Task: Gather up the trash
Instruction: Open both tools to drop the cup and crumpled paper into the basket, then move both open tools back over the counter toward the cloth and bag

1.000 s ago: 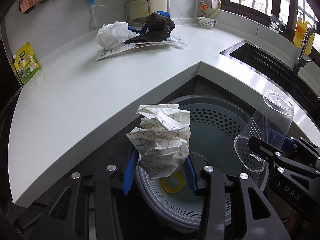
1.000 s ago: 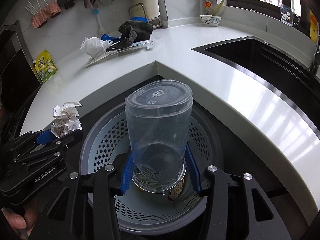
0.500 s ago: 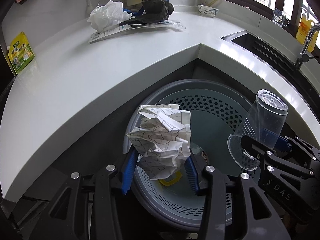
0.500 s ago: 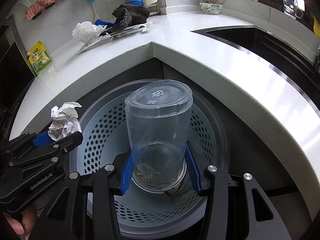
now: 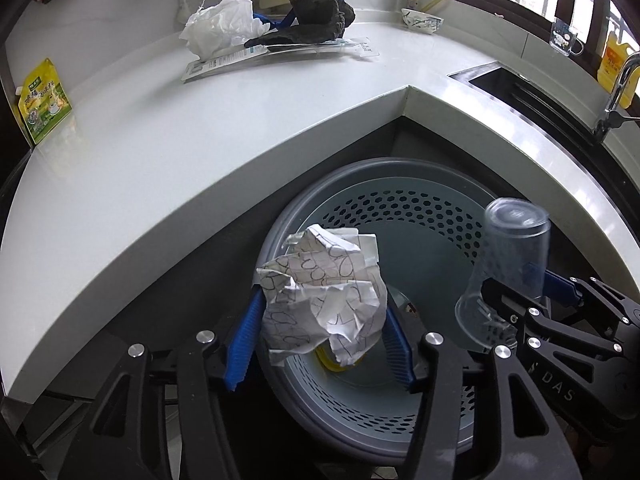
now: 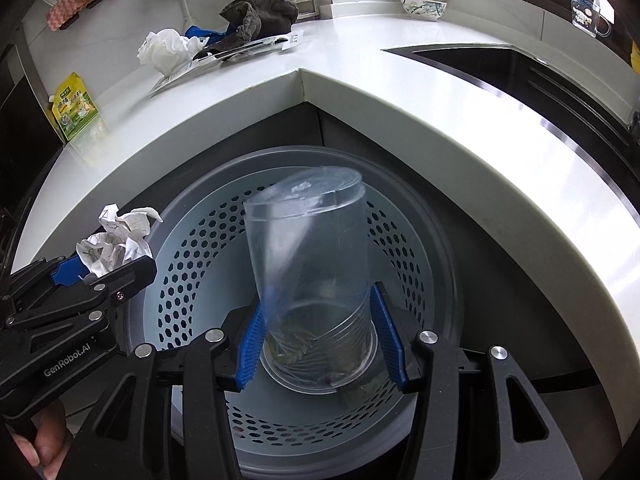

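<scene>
My left gripper [image 5: 318, 340] is shut on a crumpled white paper ball [image 5: 324, 292] with black scribbles, held over the near-left rim of the grey perforated trash bin [image 5: 404, 208]. The ball also shows in the right wrist view [image 6: 116, 244]. In the right wrist view my right gripper [image 6: 322, 344] has its blue pads spread a little wider than a clear plastic cup [image 6: 316, 280], which is blurred and tilted over the bin [image 6: 400, 256]. The cup also shows in the left wrist view [image 5: 508, 264]. A yellow item [image 5: 336, 364] lies in the bin's bottom.
The white L-shaped counter [image 5: 200, 140] wraps around the bin. On it at the back lie a white plastic bag [image 5: 220, 28], a dark cloth [image 5: 320, 16] on a flat package, and a green-yellow pouch [image 5: 42, 100]. A sink [image 6: 500, 68] is at the right.
Both grippers have moved lower and further over the bin. The right gripper's pads have spread and the cup, firmly held before, now tilts and blurs between them.
</scene>
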### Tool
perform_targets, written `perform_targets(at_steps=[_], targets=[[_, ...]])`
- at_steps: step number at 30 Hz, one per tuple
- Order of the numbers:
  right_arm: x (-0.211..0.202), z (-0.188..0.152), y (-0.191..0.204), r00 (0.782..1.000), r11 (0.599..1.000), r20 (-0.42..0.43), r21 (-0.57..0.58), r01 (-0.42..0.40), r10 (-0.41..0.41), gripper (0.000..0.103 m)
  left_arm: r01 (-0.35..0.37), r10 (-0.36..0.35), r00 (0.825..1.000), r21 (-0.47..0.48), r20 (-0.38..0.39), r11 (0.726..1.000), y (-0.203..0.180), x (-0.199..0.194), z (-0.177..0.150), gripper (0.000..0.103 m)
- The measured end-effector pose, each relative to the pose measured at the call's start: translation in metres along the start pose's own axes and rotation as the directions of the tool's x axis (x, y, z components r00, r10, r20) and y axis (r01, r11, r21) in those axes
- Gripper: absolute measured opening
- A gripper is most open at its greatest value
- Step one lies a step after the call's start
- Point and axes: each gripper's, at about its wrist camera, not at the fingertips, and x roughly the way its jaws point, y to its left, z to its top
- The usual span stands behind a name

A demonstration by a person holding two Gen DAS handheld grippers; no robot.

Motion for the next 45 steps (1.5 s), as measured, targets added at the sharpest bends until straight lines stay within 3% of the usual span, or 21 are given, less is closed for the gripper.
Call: perform_targets(at_steps=[2, 6, 45], targets=[[0.000, 0.000, -0.001, 1.000, 1.000, -0.001, 0.006, -0.003, 0.003, 0.063, -0.001, 0.001, 1.000, -0.002, 0.003, 1.000, 0.001, -0.001, 0.000, 0.061], [-0.001, 0.001, -0.004, 1.000, 1.000, 0.000, 0.017, -0.004, 0.004, 0.063, -0.004, 0.004, 1.000, -0.005, 0.007, 1.000, 0.002, -0.002, 0.000, 0.066], [-0.013, 0.008, -0.006, 0.999, 0.999, 0.045, 0.038, -0.027, 0.025, 0.063, 0.009, -0.007, 0.998, -0.039, 0.057, 0.999, 0.015, -0.019, 0.010, 0.074]])
